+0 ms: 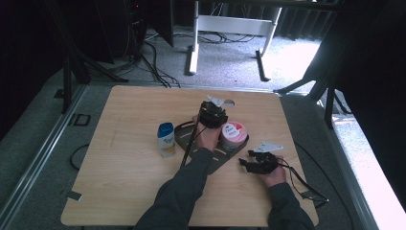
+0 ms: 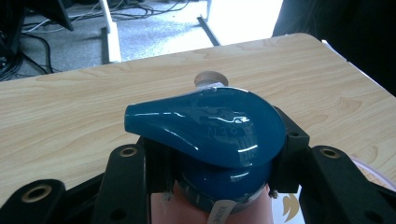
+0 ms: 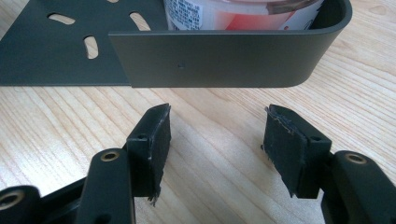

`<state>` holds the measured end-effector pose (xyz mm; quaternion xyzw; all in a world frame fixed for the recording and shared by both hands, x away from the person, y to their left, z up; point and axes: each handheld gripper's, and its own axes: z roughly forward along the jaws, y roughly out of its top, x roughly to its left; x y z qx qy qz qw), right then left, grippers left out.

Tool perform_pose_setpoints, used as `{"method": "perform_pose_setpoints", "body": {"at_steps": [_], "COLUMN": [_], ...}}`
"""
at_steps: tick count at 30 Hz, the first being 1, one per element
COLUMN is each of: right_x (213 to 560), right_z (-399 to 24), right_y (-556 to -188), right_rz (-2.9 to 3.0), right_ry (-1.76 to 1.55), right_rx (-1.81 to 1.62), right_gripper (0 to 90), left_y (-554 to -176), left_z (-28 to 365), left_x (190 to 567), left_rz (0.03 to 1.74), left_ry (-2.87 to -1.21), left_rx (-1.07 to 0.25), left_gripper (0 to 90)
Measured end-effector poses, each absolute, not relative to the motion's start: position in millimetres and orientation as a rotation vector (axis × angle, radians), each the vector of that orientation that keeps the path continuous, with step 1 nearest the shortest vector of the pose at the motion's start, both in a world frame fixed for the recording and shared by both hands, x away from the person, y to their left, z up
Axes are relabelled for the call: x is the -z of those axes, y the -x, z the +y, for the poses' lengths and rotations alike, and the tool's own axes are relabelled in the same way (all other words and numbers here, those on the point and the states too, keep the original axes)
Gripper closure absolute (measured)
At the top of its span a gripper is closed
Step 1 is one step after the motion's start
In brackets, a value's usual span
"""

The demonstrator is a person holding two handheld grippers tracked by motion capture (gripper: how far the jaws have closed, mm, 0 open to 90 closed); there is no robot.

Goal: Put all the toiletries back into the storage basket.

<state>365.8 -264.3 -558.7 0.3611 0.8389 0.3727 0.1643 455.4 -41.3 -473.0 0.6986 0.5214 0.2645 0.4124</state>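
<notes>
The left gripper [image 2: 205, 154] is clamped on a pump bottle with a glossy blue dispenser head [image 2: 205, 128], jaws pressing just under that head. The bottle stands upright over the dark metal tray [image 1: 184, 136] at the middle of the wooden table [image 1: 124, 191]; its spout runs level, toward the left in the left gripper view. The right gripper [image 3: 215, 140] rests near the tray's curved wall [image 3: 219, 58], jaws parted, holding nothing.

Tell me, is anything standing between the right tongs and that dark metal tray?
Nothing visible does. The right tongs stand open and empty over bare wood, facing the tray wall just ahead. The pink tub sits behind that wall, inside the tray.
</notes>
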Motion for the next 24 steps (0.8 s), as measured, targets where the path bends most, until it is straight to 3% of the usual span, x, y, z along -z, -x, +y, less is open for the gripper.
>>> {"method": "perform_pose_setpoints", "body": {"at_steps": [21,24], "right_x": [558.8,558.9], "right_z": [-263.6,-263.6], "right_y": [-365.4,-365.3], "right_rz": [2.393,2.392], "right_ry": [-1.026,-1.026], "right_rx": [-1.064,-1.065], "right_gripper": [41.0,41.1], "left_y": [-447.3,-443.7], "left_z": [-39.9,-39.4], "left_x": [478.2,479.3], "left_rz": [1.273,1.265], "left_ry": [-1.762,-1.758], "left_rx": [-0.695,-0.701], "left_gripper": [51.9,48.6]}}
